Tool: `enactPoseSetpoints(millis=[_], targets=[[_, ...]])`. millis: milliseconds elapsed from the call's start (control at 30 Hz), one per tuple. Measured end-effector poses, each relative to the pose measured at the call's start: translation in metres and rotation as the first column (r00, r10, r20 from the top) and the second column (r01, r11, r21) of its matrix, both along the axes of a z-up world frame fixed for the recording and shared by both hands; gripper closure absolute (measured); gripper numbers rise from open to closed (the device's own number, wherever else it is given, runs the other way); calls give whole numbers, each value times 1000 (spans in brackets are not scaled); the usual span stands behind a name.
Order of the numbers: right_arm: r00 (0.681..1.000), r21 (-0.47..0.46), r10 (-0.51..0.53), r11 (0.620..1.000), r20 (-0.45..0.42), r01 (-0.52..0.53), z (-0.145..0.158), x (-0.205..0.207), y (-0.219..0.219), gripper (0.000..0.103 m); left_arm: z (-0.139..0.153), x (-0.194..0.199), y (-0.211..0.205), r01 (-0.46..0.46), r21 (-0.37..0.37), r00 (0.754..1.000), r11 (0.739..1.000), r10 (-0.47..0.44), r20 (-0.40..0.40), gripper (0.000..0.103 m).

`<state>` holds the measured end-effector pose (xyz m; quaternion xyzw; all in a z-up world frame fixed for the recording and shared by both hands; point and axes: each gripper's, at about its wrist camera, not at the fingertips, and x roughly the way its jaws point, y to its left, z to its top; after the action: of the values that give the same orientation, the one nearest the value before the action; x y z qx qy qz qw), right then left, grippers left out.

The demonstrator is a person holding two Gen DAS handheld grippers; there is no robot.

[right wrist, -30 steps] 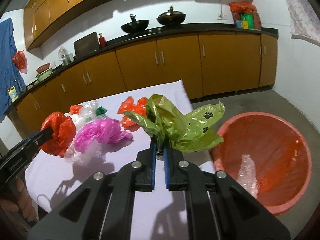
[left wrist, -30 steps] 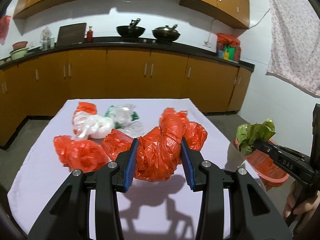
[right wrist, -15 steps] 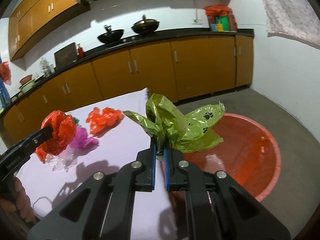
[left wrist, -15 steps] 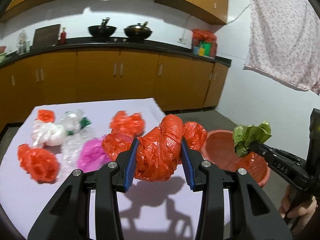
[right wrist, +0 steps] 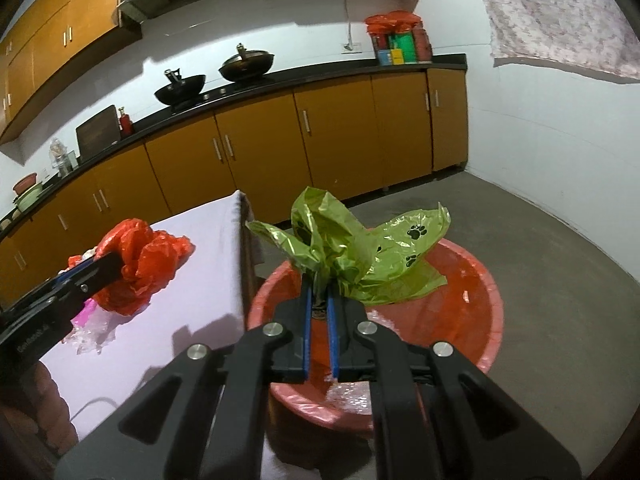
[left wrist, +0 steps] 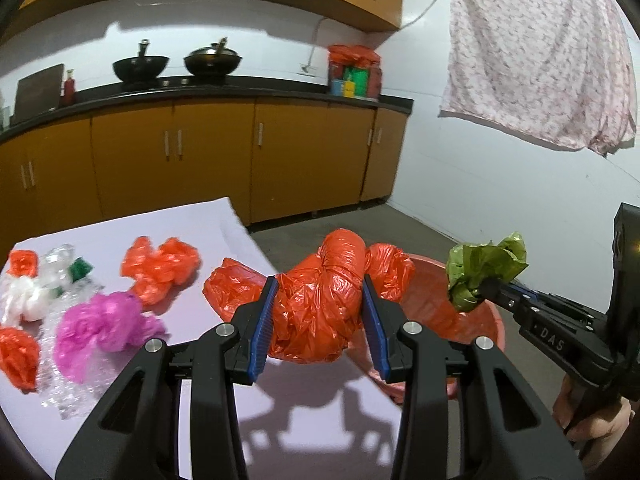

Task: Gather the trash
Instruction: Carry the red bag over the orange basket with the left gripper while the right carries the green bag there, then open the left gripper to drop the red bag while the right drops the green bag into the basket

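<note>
My left gripper [left wrist: 318, 312] is shut on a crumpled red plastic bag [left wrist: 320, 304], held above the table's right edge. My right gripper [right wrist: 319, 292] is shut on a green bag with paw prints [right wrist: 360, 256], hanging over the red basin [right wrist: 480, 320] that stands on the floor beside the table. From the left wrist view the green bag [left wrist: 484, 272] and right gripper [left wrist: 480, 286] sit over the basin [left wrist: 484, 324]. From the right wrist view the left gripper [right wrist: 116, 262] carries the red bag [right wrist: 140, 264] above the table. More trash lies on the table: a pink bag [left wrist: 100, 324], an orange bag [left wrist: 160, 268], clear wrap [left wrist: 64, 392].
The table [left wrist: 304, 432] has a lilac cloth. Wooden cabinets [left wrist: 208, 160] with a black counter and two woks [left wrist: 176, 66] line the far wall. A patterned cloth [left wrist: 540, 52] hangs on the right wall. Grey floor [right wrist: 540, 232] surrounds the basin. A clear scrap [right wrist: 348, 394] lies inside the basin.
Both grippers have swung right with their bags. The basin has come fully under the green bag, and the table's trash has slid to the left of the left wrist view.
</note>
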<state>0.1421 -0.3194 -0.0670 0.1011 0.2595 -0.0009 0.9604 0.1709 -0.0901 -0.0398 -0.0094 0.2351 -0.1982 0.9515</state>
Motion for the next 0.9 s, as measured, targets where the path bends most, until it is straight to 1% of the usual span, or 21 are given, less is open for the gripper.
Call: enactPoseSetpoints(millis=[167, 367, 900], targets=[[1000, 6, -27, 1000, -4, 27, -5, 0, -14, 94, -4, 8, -19, 36, 9, 999, 999, -35, -13, 61], [999, 14, -50, 999, -10, 50, -10, 4, -27, 94, -15, 19, -43, 73, 21, 996, 997, -72, -48, 62], [997, 39, -76, 996, -9, 76, -18, 16, -43, 94, -32, 38, -82, 134, 63, 988, 989, -128, -87, 61]])
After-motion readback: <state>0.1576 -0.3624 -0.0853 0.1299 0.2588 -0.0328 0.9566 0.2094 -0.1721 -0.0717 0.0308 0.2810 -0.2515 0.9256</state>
